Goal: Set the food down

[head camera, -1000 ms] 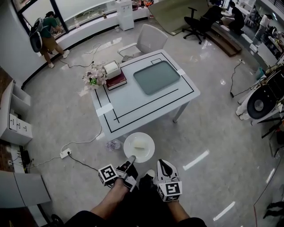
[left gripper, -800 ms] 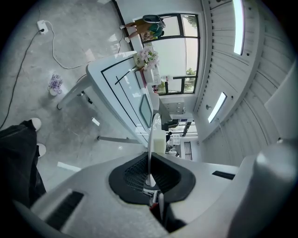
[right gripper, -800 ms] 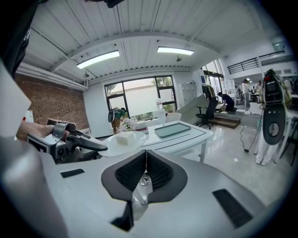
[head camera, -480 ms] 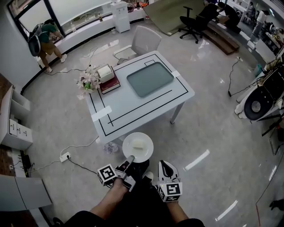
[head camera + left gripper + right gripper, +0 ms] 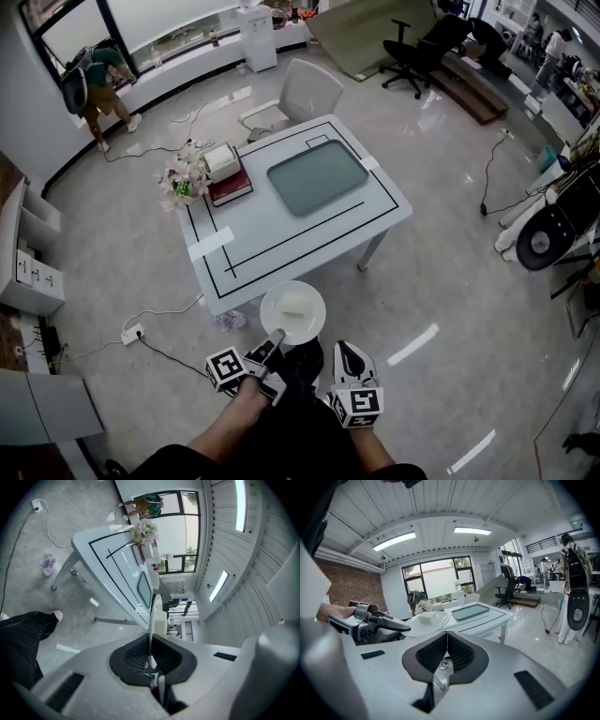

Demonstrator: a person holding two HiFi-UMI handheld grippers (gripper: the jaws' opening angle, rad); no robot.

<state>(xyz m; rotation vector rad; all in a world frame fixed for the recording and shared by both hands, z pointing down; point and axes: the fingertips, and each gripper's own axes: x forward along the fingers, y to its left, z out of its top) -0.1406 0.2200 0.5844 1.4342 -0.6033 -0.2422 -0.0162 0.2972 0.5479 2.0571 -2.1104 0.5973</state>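
White table [image 5: 281,239] ahead | left gripper [image 5: 275,337] clamped on plate [image 5: 292,317] rim; right gripper [image 5: 346,352] closed, empty | keep plate level until over table

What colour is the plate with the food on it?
White. The plate shows best in the head view.

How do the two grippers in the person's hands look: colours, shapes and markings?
Both the left gripper and right gripper have pale grey bodies and black, grid-textured pads. Each carries a white cube with black square markers.
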